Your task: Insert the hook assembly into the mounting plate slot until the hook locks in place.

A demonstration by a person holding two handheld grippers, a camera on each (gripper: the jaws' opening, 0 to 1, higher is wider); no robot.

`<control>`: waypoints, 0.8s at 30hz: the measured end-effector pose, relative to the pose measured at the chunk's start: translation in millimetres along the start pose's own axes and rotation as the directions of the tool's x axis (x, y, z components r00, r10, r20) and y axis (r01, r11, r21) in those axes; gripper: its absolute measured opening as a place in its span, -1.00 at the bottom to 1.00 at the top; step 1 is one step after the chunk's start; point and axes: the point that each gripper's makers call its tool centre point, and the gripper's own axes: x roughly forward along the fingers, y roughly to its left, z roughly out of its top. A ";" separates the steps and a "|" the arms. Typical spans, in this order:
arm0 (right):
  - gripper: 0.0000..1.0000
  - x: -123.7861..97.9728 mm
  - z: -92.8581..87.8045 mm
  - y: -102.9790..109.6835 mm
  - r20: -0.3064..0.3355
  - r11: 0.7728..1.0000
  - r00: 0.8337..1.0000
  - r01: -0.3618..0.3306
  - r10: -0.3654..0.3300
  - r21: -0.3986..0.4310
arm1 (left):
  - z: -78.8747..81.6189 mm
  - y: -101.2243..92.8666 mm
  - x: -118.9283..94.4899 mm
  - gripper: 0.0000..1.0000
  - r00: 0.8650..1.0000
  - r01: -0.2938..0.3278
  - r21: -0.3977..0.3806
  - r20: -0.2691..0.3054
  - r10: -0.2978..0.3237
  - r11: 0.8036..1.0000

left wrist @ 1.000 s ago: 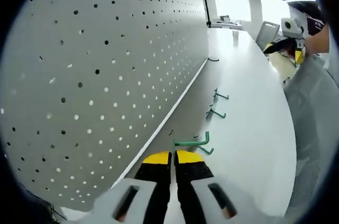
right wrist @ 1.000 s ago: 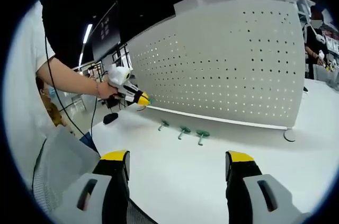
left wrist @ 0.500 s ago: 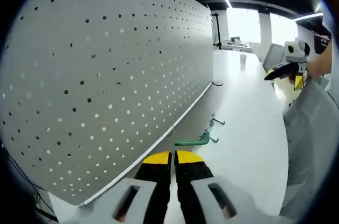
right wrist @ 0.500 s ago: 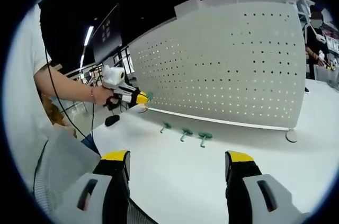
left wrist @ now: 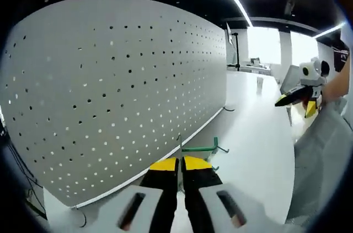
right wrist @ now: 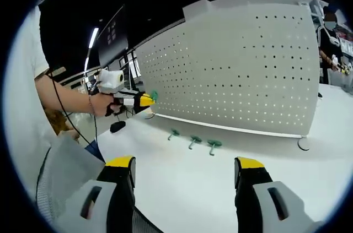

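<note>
- Up off the white table (right wrist: 182,183), the left gripper (left wrist: 180,162) pinches a green hook (left wrist: 201,147) near the pegboard (left wrist: 110,95).
- Well back, the right gripper (right wrist: 185,169) hangs, jaws spread wide over bare tabletop.
- Three green hooks (right wrist: 193,141) lie near the pegboard's lower edge.

Left claw (right wrist: 148,98), closed on a green hook (left wrist: 199,147), is now lifted off the desk (right wrist: 220,178) and sits higher beside the pegboard (right wrist: 242,68) than a second ago; hook was low near the desk before.

Matt grey perforated pegboard (left wrist: 121,90) — metal-looking; smooth white table (right wrist: 220,178); green-coated hooks (right wrist: 192,140).
</note>
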 end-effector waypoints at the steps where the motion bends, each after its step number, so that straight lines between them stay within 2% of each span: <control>1: 0.41 0.0 0.1 0.5 0.001 1.000 1.000 0.000 0.000 -0.002 | 0.3 -3.3 -1.0 -0.97 1.000 0.001 0.011 0.001 -0.001 1.000; 2: 0.41 -0.1 0.6 1.0 0.003 1.000 1.000 -0.001 0.001 -0.003 | 0.3 -6.4 -2.2 -0.97 1.000 0.005 0.023 0.000 -0.005 1.000; 4: 0.41 -0.2 2.4 1.6 0.015 1.000 1.000 -0.003 0.002 0.007 | 1.2 -12.5 -5.5 -0.97 1.000 0.017 -0.004 0.012 -0.017 1.000; 6: 0.41 -0.3 3.4 0.3 0.024 1.000 1.000 -0.002 0.001 0.019 | 3.4 -14.6 -8.7 -0.97 1.000 0.002 0.001 0.027 -0.002 1.000; 11: 0.41 1.0 5.9 3.5 0.031 1.000 0.999 -0.013 0.013 0.013 | 13.6 -27.4 -12.5 -0.97 0.997 0.013 -0.004 0.070 -0.013 1.000; 22: 0.40 1.1 11.4 4.6 0.044 1.000 0.999 -0.019 0.019 0.007 | 45.5 -46.8 -25.6 -0.96 0.986 0.006 0.002 0.169 -0.006 1.000; 23: 0.40 1.3 11.3 4.3 0.044 1.000 0.999 -0.019 0.018 0.009 | 53.5 -48.6 -27.6 -0.96 0.978 0.013 -0.009 0.206 -0.011 1.000; 24: 0.40 1.5 11.6 4.4 0.046 1.000 0.999 -0.018 0.018 0.008 | 56.3 -49.6 -28.8 -0.96 0.976 0.018 -0.012 0.216 -0.015 1.000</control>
